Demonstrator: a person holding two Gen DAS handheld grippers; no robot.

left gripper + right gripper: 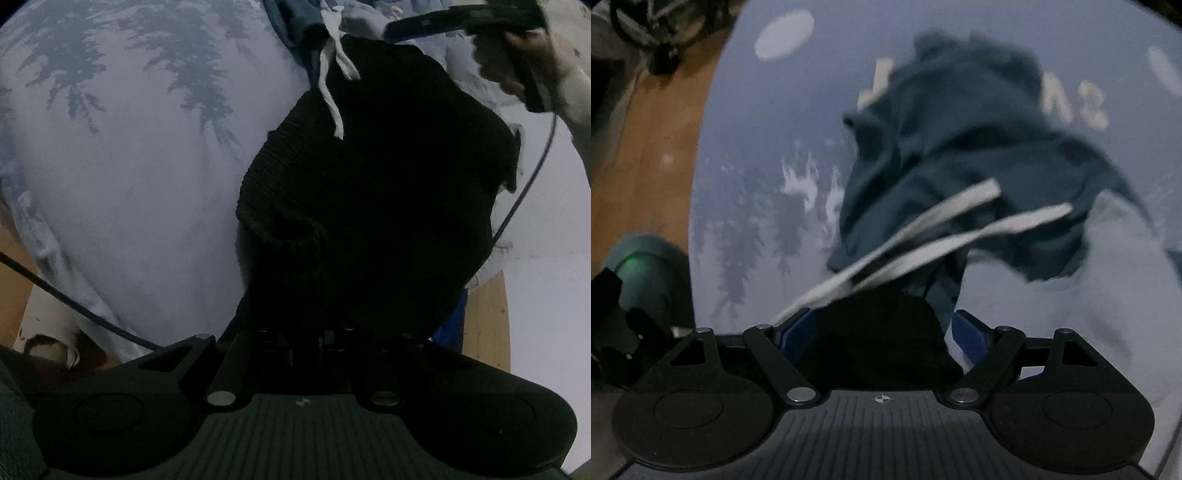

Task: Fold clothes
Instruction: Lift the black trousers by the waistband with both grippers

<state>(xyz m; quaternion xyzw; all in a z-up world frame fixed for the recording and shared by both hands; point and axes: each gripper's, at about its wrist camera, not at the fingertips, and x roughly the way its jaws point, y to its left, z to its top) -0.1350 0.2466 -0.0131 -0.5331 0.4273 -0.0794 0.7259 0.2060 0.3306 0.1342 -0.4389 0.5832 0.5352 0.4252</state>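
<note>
A knit garment (369, 206) lay on the bed cover (129, 184) near its edge; behind it lay a hooded top (960, 147), drawstrings (923, 229) trailing across the knit.

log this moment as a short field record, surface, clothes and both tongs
surface: pale bedsheet with grey tree print
black garment: black knit garment, hanging bunched from the left tongs
blue garment: dark blue garment crumpled on the sheet, white drawstrings trailing across it
left tongs: shut on the black knit
right tongs: right tongs open, pointing down, black cloth between the blue pads, no grip seen
floor: wooden floor beside the sheet
</note>
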